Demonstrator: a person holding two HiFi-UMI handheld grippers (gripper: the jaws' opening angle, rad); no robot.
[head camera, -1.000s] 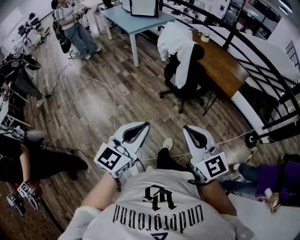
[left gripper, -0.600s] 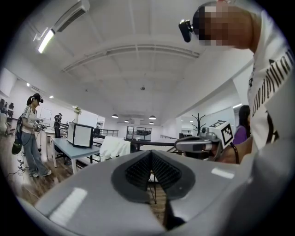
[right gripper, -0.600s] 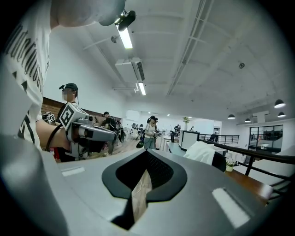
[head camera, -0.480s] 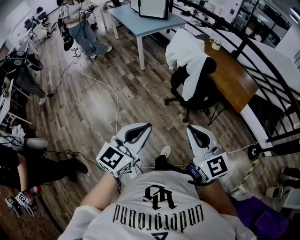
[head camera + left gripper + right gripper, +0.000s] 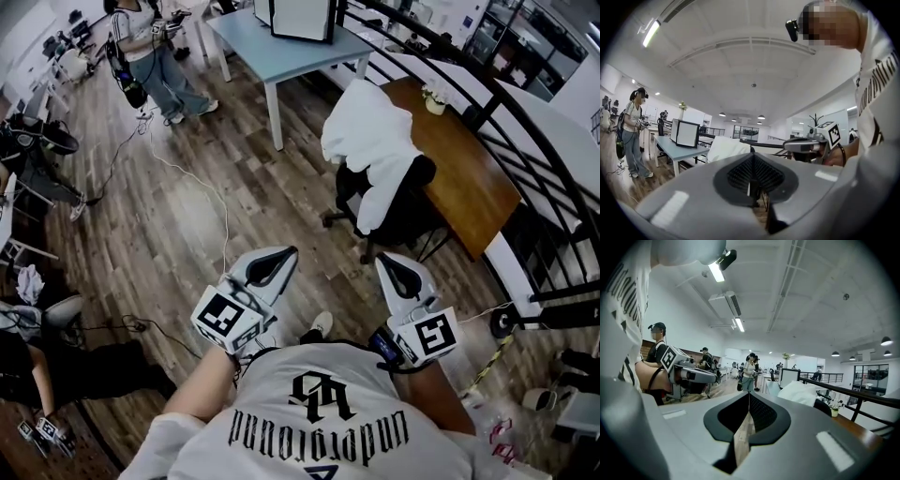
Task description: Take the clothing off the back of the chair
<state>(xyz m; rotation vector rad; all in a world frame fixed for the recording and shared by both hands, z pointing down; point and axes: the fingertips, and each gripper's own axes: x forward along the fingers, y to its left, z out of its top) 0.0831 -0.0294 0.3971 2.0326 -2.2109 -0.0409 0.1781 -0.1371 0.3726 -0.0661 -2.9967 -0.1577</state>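
A white garment (image 5: 367, 139) hangs over the back of a black office chair (image 5: 405, 202), which stands at a brown desk. Both grippers are held out in front of the person, short of the chair and not touching it. The left gripper (image 5: 287, 254) is shut and empty, pointing level towards the chair. The right gripper (image 5: 385, 262) is also shut with nothing in it, nearer the chair's base. In the left gripper view the garment (image 5: 725, 148) shows beyond the shut jaws. The right gripper view has the garment (image 5: 800, 392) to the right of its jaws.
The brown desk (image 5: 461, 164) runs along a black railing (image 5: 530, 112) on the right. A light blue table (image 5: 281, 49) with a boxy monitor (image 5: 302, 17) stands behind the chair. A person (image 5: 150, 58) stands far left. Cables (image 5: 208, 192) trail over the wooden floor.
The person has walked forward: the chair and garment now sit closer and lower in the head view. Both grippers stay shut and side by side.
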